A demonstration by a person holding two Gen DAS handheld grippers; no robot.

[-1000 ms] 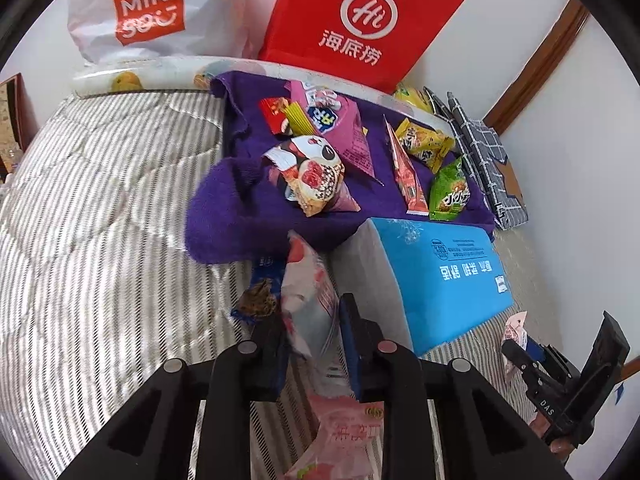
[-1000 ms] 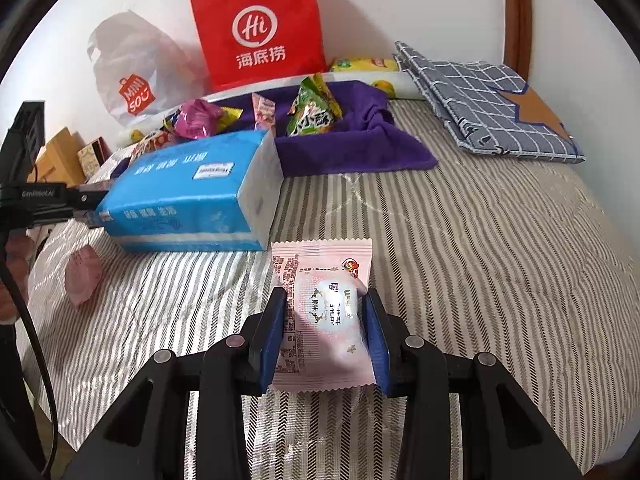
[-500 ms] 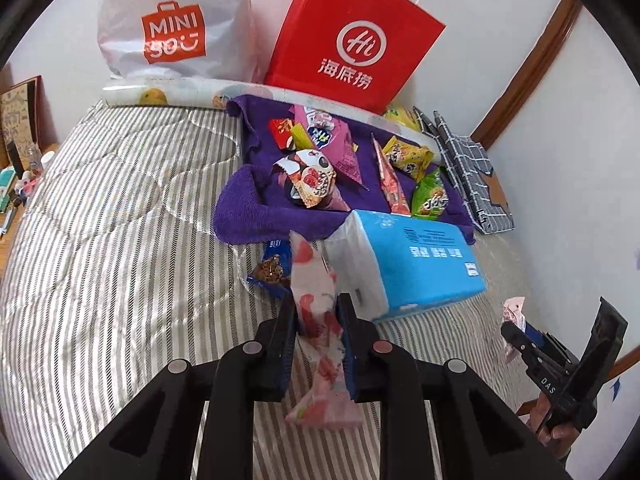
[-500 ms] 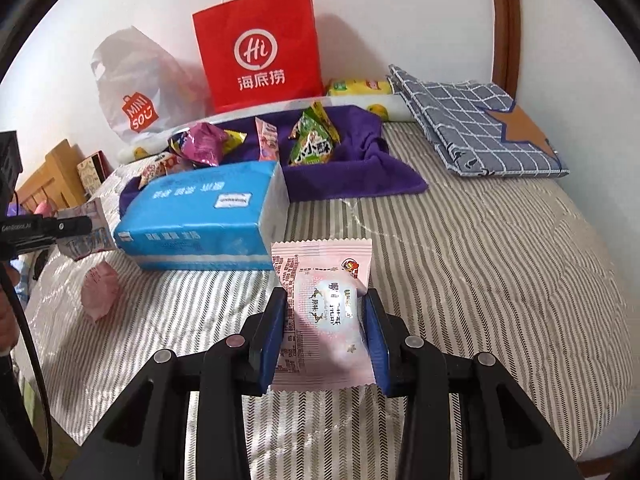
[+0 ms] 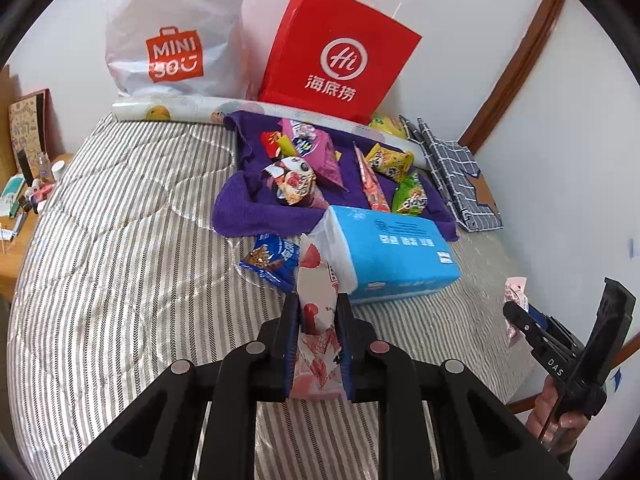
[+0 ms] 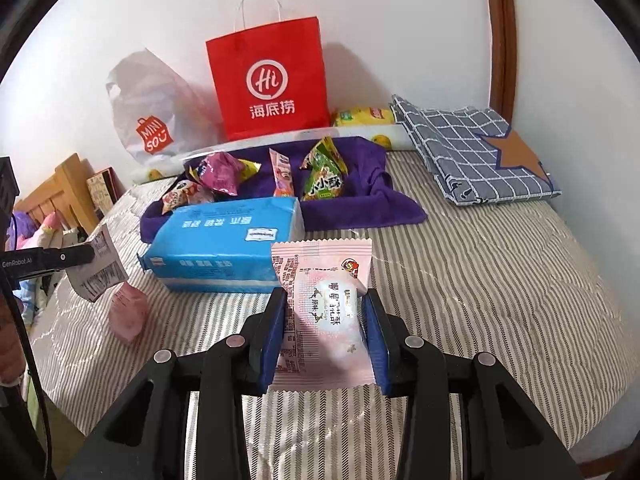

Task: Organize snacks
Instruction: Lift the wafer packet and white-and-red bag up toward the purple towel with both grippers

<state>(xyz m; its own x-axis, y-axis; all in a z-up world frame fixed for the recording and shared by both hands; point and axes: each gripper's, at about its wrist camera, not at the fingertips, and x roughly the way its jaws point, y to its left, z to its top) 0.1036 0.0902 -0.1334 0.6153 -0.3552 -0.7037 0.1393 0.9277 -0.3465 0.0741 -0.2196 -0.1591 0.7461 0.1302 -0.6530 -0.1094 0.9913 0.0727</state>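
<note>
My left gripper (image 5: 318, 312) is shut on a pink-and-white strawberry snack packet (image 5: 316, 300), held above the striped bed; it also shows in the right wrist view (image 6: 100, 266). My right gripper (image 6: 325, 312) is shut on a pale pink pastry packet (image 6: 326, 304), and shows at the right edge of the left wrist view (image 5: 516, 312). Several snacks lie on a purple towel (image 5: 240, 208) behind a blue tissue pack (image 5: 392, 248). A blue chocolate snack (image 5: 272, 258) lies beside the pack. A pink packet (image 6: 128, 312) lies on the bed.
A red paper bag (image 5: 340, 52) and a white Miniso bag (image 5: 172, 40) stand against the wall. A folded checked cloth (image 6: 472, 152) lies at the right. A wooden nightstand (image 5: 24, 200) with small items stands left of the bed.
Both grippers have pulled back and risen from the bed, each still holding its packet. The left packet now hangs free of the bed.
</note>
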